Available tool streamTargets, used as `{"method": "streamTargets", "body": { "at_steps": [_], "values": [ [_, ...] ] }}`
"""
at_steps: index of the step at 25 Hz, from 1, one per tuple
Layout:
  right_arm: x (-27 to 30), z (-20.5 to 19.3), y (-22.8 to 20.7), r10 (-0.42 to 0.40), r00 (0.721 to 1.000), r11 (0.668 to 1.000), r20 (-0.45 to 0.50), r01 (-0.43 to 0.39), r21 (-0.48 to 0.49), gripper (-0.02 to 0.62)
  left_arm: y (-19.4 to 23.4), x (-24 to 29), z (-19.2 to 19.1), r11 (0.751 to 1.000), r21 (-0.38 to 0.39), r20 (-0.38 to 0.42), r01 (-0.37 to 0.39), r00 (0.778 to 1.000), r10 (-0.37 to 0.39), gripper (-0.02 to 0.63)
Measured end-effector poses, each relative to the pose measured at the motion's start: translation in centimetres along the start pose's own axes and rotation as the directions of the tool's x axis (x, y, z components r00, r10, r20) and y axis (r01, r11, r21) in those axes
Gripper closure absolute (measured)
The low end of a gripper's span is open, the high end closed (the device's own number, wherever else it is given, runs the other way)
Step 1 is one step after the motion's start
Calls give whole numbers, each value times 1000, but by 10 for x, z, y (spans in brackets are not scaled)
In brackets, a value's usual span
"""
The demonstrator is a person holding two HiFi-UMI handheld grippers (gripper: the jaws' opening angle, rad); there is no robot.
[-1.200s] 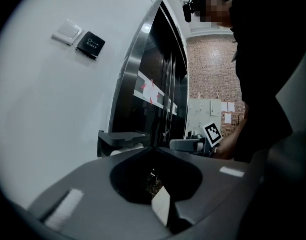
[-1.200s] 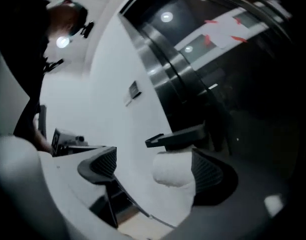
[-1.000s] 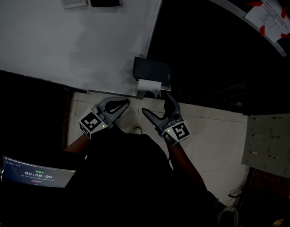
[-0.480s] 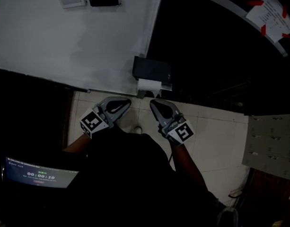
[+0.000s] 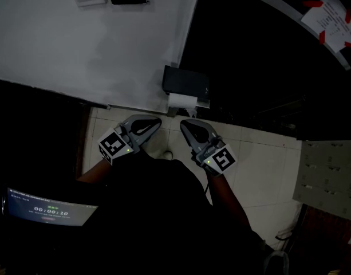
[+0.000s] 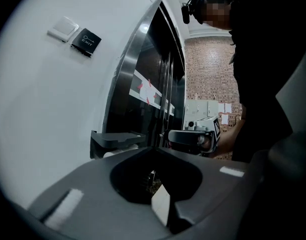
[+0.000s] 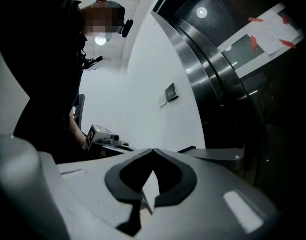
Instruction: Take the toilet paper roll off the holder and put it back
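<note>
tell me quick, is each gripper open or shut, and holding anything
Left gripper: shut, holding nothing.
Right gripper: shut, holding nothing.

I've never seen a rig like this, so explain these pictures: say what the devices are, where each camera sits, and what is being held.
No robot here: a person holds a two-jaw gripper in each hand. The head view comes from a camera on the person's head, looking down at the left gripper and right gripper above a tiled floor. The other two pictures come from cameras riding on each gripper, looking along its jaws. On the white wall ahead hangs a dark holder with the toilet paper roll under it. Both grippers have their jaws together and hold nothing; neither touches the roll. The cubes with square markers are parts of the grippers.
</note>
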State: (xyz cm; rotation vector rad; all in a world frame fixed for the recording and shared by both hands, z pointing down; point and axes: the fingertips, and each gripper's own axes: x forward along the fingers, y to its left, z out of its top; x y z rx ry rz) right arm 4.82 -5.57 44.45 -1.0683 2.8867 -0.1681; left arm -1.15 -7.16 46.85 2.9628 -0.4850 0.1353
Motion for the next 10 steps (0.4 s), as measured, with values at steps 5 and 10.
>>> {"method": "streamTargets", "body": {
  "at_steps": [5, 10],
  "values": [
    [4, 0, 2, -2, 1000, 1000, -5, 2, -4, 595, 2, -1, 0, 1000, -3, -3, 9, 1000, -9, 603],
    [-1, -3, -1, -5, 1000, 1000, -3, 5, 9, 595, -2, 2, -2, 1000, -9, -7, 11, 1000, -11, 603]
  ]
}}
